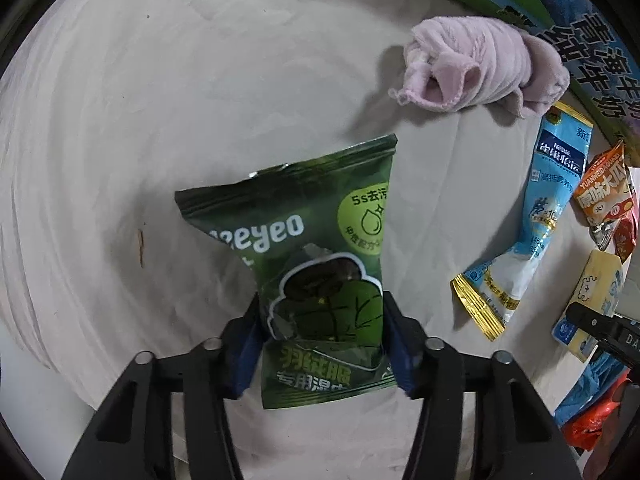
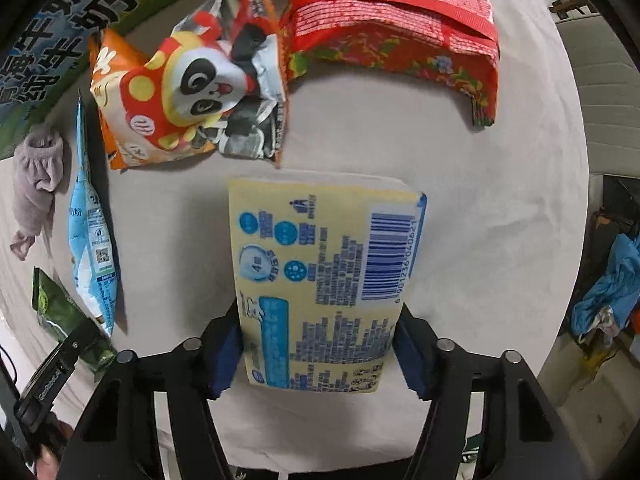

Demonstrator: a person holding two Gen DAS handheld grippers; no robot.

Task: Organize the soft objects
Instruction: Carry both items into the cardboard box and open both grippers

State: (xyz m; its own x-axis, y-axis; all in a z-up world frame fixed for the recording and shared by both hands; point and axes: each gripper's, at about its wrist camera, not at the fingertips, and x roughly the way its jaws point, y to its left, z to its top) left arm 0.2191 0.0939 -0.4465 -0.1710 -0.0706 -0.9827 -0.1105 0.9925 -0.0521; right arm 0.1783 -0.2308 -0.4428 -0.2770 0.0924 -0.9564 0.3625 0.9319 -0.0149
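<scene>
1. Pale grey cloth [image 1: 160,100] covers the work surface in both views, lying in shallow wrinkles.
2. Left gripper [image 1: 322,334], bottom centre of the left wrist view: its blue-padded fingers [image 1: 245,344] press both sides of a dark green wipes pouch [image 1: 320,248], clenched on its lower half. The pouch stands out ahead of the jaws toward the frame's centre.
3. Pink rolled towel [image 1: 476,68], upper right of the left wrist view, lies on the cloth, well apart from the green pouch.
4. Light blue milk-powder sachet [image 1: 532,236], right side of the same view, lies below the towel; an orange seed packet [image 1: 604,188] lies just beside it at the right edge.
5. Printed milk carton [image 1: 592,36] runs along the upper right rim of the left wrist view.
6. Right gripper [image 2: 318,350], bottom centre of the right wrist view: its fingers [image 2: 414,354] grasp a yellow tissue pack [image 2: 324,272] by its near end, barcode face toward the camera.
7. Panda-print snack bag [image 2: 192,88], upper left of that view, lies beyond the tissue pack, close to its far edge; whether they touch cannot be told.
8. Red floral bag [image 2: 396,28], upper centre-right, lies just beside the panda bag.
</scene>
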